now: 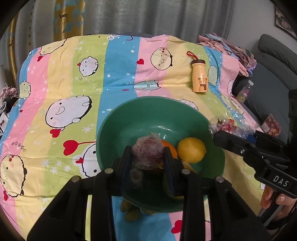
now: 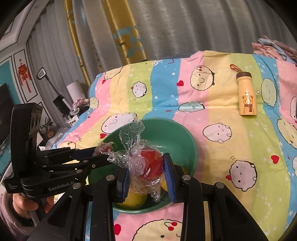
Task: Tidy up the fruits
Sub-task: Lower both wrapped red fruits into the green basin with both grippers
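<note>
A green bowl (image 1: 130, 118) sits on a bed covered by a striped cartoon sheet (image 1: 55, 83), toward the near edge of the bed. The sheet lies bare and open to the bowl's left and behind it; on the right the bed drops off toward a grey sofa (image 1: 274, 61).

Inside the bowl rest one yellow lemon (image 1: 191, 150) and one orange (image 1: 169, 148), touching each other. Two more fruits are held over the bowl. The left gripper (image 1: 147, 157) is clamped on a round fruit in a pinkish foam net (image 1: 147, 153), just above the bowl's near side. The right gripper (image 2: 146, 167) is clamped on a red fruit in crinkled clear plastic wrap (image 2: 150, 163), over the bowl's near rim; loose wrap sticks up above it. In the right wrist view a yellow fruit (image 2: 135, 198) shows below the wrapped one, and the left gripper's fingers reach in from the left, almost touching the wrap.

Beyond the bowl, well apart to the right, one cream bottle with a bear picture (image 1: 199, 76) lies on the sheet. Grey curtains (image 1: 148, 16) hang behind the bed. A hand (image 1: 278, 202) grips each tool's handle.
</note>
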`<state>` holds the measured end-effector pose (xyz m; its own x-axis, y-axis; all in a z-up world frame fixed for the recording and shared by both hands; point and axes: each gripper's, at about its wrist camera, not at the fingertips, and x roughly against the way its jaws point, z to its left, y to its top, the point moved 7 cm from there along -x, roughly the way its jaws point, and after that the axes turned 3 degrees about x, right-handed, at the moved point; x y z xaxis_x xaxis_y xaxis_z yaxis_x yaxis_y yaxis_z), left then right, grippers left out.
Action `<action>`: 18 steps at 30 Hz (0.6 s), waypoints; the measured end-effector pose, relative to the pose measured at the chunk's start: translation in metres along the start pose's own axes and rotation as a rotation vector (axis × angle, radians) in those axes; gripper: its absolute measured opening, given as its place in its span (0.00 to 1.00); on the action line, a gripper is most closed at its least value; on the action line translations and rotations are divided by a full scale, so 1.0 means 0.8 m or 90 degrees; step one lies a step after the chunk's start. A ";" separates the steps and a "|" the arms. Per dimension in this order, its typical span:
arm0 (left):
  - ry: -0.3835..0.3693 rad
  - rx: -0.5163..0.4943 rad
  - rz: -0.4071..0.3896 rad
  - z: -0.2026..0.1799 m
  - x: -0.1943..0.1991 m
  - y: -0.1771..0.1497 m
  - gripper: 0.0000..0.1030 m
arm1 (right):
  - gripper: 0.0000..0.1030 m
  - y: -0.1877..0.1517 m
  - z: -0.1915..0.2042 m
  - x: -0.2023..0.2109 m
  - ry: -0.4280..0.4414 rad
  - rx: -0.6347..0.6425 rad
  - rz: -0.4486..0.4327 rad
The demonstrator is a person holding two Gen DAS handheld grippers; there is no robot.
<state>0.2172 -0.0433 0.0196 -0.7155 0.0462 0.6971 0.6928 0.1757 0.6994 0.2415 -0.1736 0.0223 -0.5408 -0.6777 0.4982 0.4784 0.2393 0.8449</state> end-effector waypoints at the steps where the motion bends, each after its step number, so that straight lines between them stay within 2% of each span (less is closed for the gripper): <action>1: 0.002 0.001 0.001 0.001 -0.003 0.001 0.32 | 0.33 0.000 -0.001 -0.002 0.001 -0.003 0.003; 18: 0.027 0.001 0.020 0.013 -0.029 0.009 0.33 | 0.33 -0.006 -0.014 -0.029 0.002 -0.034 0.027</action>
<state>0.2378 -0.0325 0.0071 -0.6892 0.0092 0.7245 0.7144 0.1759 0.6773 0.2596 -0.1666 0.0049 -0.5175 -0.6700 0.5323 0.5367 0.2303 0.8117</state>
